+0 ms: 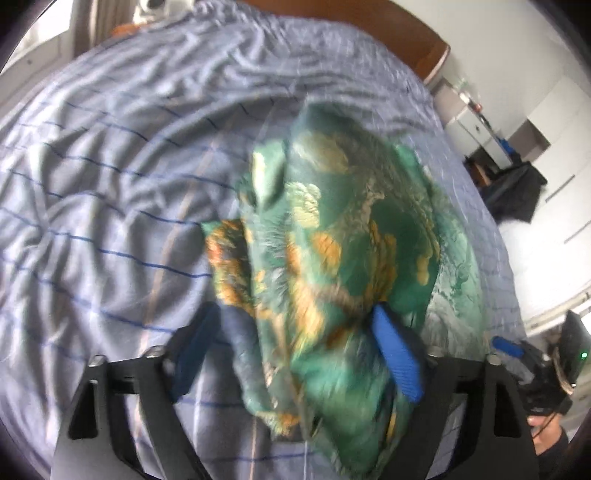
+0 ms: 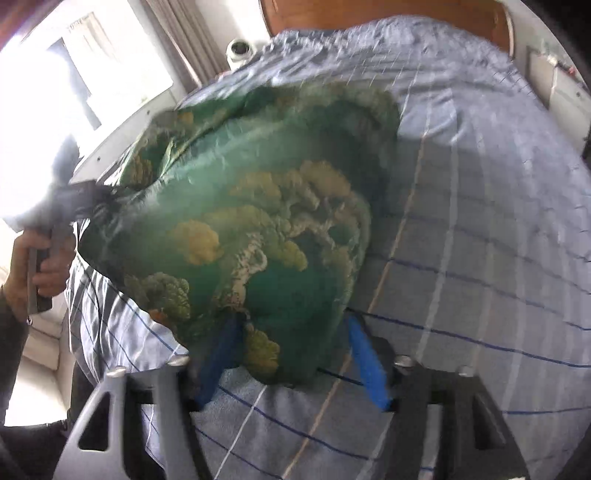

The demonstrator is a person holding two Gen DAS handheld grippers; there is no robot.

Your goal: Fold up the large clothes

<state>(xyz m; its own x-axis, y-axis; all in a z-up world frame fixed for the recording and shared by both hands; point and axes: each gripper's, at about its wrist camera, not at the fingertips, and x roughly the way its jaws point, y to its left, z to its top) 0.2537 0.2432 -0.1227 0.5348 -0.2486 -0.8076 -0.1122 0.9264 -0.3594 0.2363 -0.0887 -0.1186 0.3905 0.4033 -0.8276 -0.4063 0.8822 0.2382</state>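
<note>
Left wrist view: my left hand-held gripper spread wide, green garment between fingers, rumpled blue-checked bed ahead, wooden headboard beyond; my right hand-held gripper likewise spread around garment.

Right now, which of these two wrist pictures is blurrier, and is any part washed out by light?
Left wrist view: the green floral-print garment is smeared by motion blur, worst near the left gripper. Right wrist view: the garment's print is somewhat sharper, but the bright window at upper left is blown out to white, and the striped blue bedsheet bends with fisheye distortion.
</note>
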